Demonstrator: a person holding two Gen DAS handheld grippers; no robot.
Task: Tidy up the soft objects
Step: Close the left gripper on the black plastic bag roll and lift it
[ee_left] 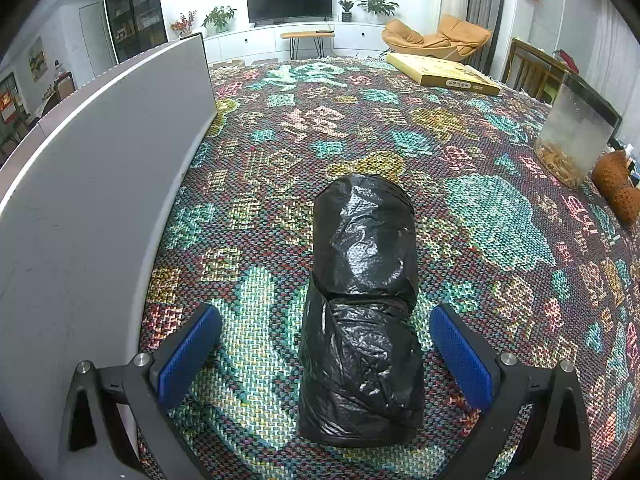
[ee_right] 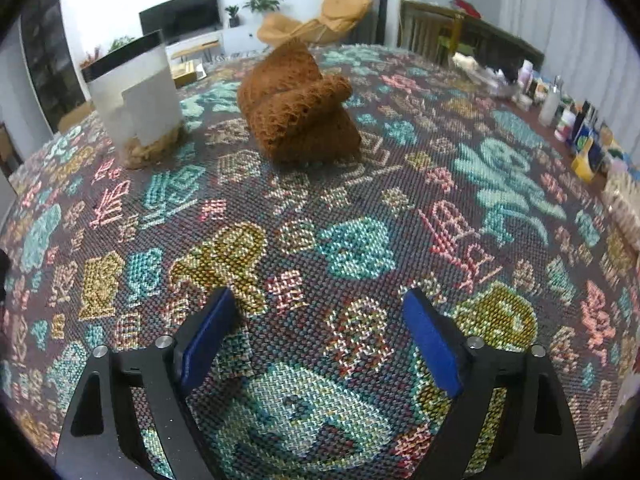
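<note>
A black plastic-wrapped roll (ee_left: 362, 304) lies lengthwise on the patterned woven cloth (ee_left: 460, 184), between the blue pads of my left gripper (ee_left: 326, 314). The pads stand well clear of the roll on both sides, so the left gripper is open. A brown fibrous bundle (ee_right: 298, 114) rests farther back on the cloth in the right wrist view; the brown bundle (ee_left: 616, 184) also shows at the right edge of the left wrist view. My right gripper (ee_right: 320, 300) is open over bare cloth (ee_right: 360, 208), well short of the bundle, with nothing between its fingers.
A grey board (ee_left: 100, 168) stands upright along the left. A clear tub (ee_right: 134, 96) with tan bits at its bottom stands left of the bundle; the tub (ee_left: 576, 128) also appears in the left wrist view. A flat yellow box (ee_left: 444, 72) lies far back. Several bottles and packets (ee_right: 576, 128) line the right edge.
</note>
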